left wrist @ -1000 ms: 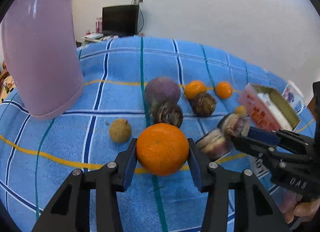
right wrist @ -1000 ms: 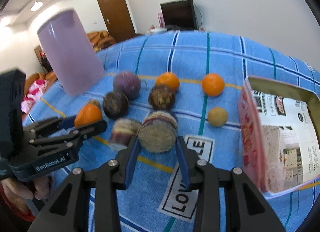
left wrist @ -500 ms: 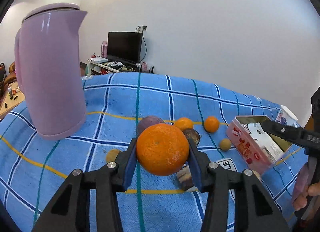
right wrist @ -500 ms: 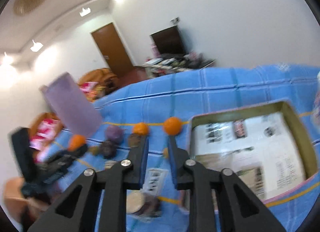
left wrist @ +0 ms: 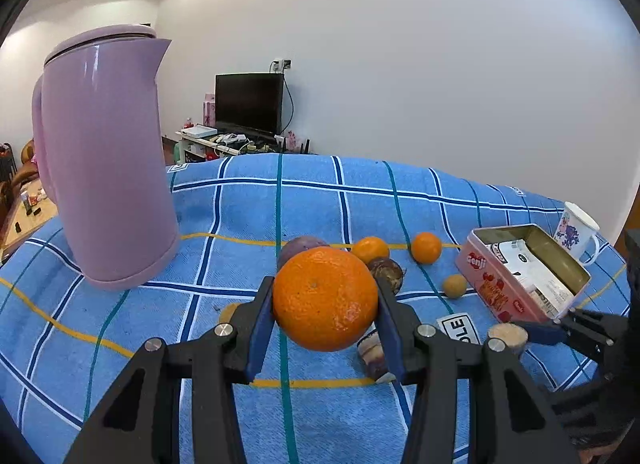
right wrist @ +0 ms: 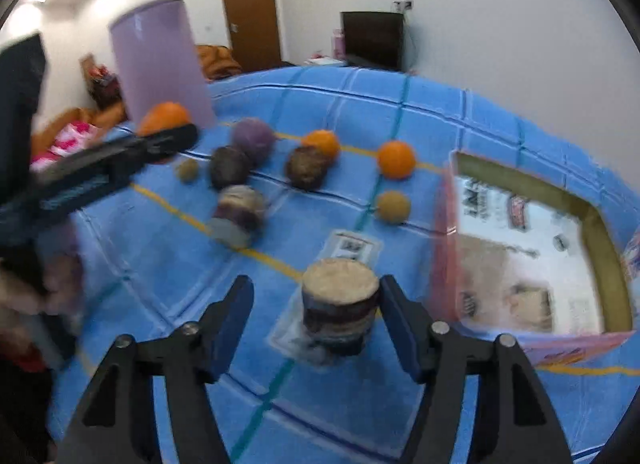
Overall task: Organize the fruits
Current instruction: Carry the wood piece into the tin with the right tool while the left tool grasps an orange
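Left gripper [left wrist: 325, 338] has its jaws clamped on a big orange [left wrist: 325, 298]. Right gripper [right wrist: 316, 326] jaws have just been opening, loosely flanking a cut purple chunk [right wrist: 339, 310] standing just beside the pink tin [right wrist: 448, 256].

Right gripper [right wrist: 316, 316] jaws just opened; cut fruit piece [right wrist: 340, 314] stands between.

Blue checked cloth [left wrist: 240, 207], lilac jug [left wrist: 108, 159]

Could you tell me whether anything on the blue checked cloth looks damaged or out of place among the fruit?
Two pieces stand out: a cut purple-skinned chunk stands on end between the open right gripper fingers, pale flesh up, and another cut chunk lies tilted nearby. The oranges and dark round fruits look whole. The pink tin holds only printed paper.
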A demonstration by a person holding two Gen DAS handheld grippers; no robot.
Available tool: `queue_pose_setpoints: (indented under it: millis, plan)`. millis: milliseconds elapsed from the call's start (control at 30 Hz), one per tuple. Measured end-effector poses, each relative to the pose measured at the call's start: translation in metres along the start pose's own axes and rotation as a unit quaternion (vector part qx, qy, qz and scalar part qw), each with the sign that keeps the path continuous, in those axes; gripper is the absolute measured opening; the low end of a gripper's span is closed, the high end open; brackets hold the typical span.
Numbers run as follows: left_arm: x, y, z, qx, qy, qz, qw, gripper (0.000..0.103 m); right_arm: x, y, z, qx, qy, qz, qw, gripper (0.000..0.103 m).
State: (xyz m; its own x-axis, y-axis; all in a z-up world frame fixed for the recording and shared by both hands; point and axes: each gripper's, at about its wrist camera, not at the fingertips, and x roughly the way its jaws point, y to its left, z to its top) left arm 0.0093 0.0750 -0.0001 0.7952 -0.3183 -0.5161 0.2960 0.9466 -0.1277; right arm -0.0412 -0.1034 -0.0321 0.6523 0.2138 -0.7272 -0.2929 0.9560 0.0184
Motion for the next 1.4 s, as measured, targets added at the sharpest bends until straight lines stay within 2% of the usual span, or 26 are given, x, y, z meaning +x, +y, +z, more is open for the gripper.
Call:
queue_pose_setpoints:
  millis: [33,67,100,200,300,433,500,600,667,800,967,1133,1233,1400]
  plan:
    - [0.000,0.000,0.000,-0.002,0.000,-0.003,1.0000,0.049,0.003,-0.001,0.001,-0.003,0.003,-0.005,1.000,0.051]
    - [-0.001,0.000,0.000,-0.003,-0.001,-0.005,1.0000,0.049,0.008,-0.004,0.001,-0.001,0.011,-0.004,1.000,0.044]
    - [-0.001,0.000,0.000,-0.002,-0.002,-0.005,1.0000,0.049,0.013,-0.006,0.000,0.005,0.021,0.005,1.000,0.045]
    - [0.000,0.000,0.000,0.000,-0.002,-0.002,1.0000,0.049,0.013,0.002,0.000,-0.016,0.025,-0.012,0.999,0.045]
    - [0.002,-0.001,-0.001,0.001,0.001,0.001,1.0000,0.049,0.016,0.009,0.001,-0.032,0.022,-0.026,0.999,0.044]
    - [0.000,-0.003,-0.001,0.002,-0.009,0.003,1.0000,0.049,0.010,0.002,0.002,-0.022,0.011,-0.030,0.999,0.042]
    - [-0.002,-0.003,-0.001,-0.001,-0.015,-0.002,0.9999,0.049,-0.001,-0.003,0.003,-0.011,-0.012,-0.024,1.000,0.042]
    - [-0.005,-0.009,0.000,0.002,-0.025,-0.006,0.9997,0.049,-0.027,-0.019,0.011,0.028,-0.067,0.007,0.997,0.042]
    - [-0.008,-0.019,0.002,0.009,-0.033,-0.009,0.9994,0.049,-0.045,-0.035,0.015,0.042,-0.102,0.003,0.994,0.042]
    - [-0.012,-0.047,0.010,0.029,-0.045,-0.027,0.9982,0.049,-0.057,-0.074,0.018,0.066,-0.125,-0.053,0.989,0.042]
    - [0.003,-0.096,0.021,0.046,-0.028,-0.063,0.9965,0.049,-0.061,-0.136,0.010,0.111,-0.122,-0.123,0.979,0.042]
    - [0.025,-0.151,0.022,0.081,-0.012,-0.081,0.9933,0.049,-0.060,-0.181,0.000,0.158,-0.103,-0.134,0.973,0.042]
    - [0.042,-0.176,0.019,0.082,0.011,-0.100,0.9915,0.049,-0.057,-0.191,-0.002,0.163,-0.092,-0.136,0.973,0.043]
    - [0.068,-0.215,0.014,0.105,0.040,-0.083,0.9902,0.049,-0.050,-0.193,-0.005,0.160,-0.073,-0.137,0.975,0.043]
